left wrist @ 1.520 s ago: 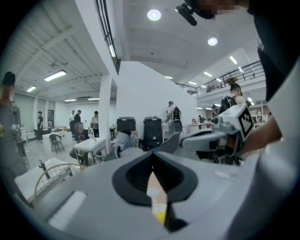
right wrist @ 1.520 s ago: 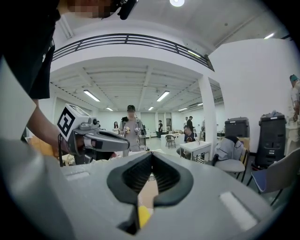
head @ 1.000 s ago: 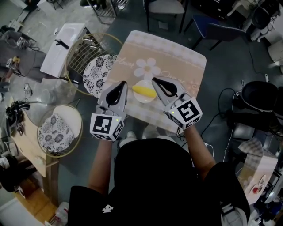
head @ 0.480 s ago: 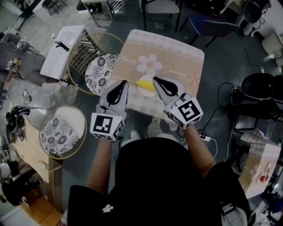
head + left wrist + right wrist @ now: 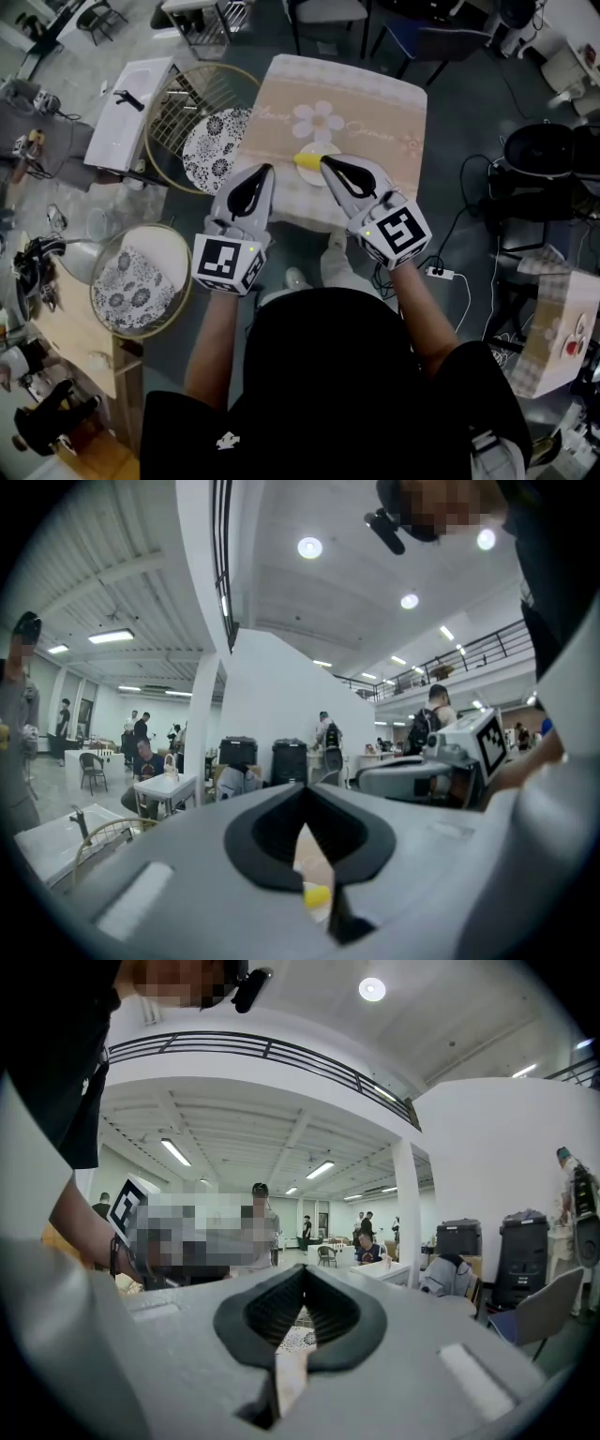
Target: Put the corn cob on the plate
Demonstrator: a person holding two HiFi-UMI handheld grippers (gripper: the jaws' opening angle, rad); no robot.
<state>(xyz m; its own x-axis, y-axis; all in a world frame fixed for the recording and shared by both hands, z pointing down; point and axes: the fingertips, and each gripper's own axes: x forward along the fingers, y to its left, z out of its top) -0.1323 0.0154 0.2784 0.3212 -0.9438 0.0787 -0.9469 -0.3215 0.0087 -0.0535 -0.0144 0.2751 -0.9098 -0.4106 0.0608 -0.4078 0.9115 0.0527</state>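
Note:
A yellow corn cob (image 5: 306,160) lies on a small white plate (image 5: 322,175) on the beige flowered tablecloth (image 5: 375,103). My left gripper (image 5: 268,170) is shut with nothing in it, its tip a little to the left of the plate, near the table's front left edge. My right gripper (image 5: 324,161) is shut and holds nothing, its tip just beside the cob's right end. In the left gripper view the cob (image 5: 317,895) shows as a yellow spot below the closed jaws of the left gripper (image 5: 305,794). The right gripper view shows the right gripper (image 5: 302,1274) shut, with tablecloth below.
A round wire basket (image 5: 178,103) with a patterned plate (image 5: 211,148) stands left of the table, by a white side table (image 5: 127,98). A second patterned plate (image 5: 131,278) sits in a round tray lower left. Chairs (image 5: 323,11) stand beyond the table; cables (image 5: 459,272) lie at right.
Both shut grippers have drawn back from the table together. The cob and plate, earlier midway between the two grippers, now lie at their tips. The cob stays on the plate.

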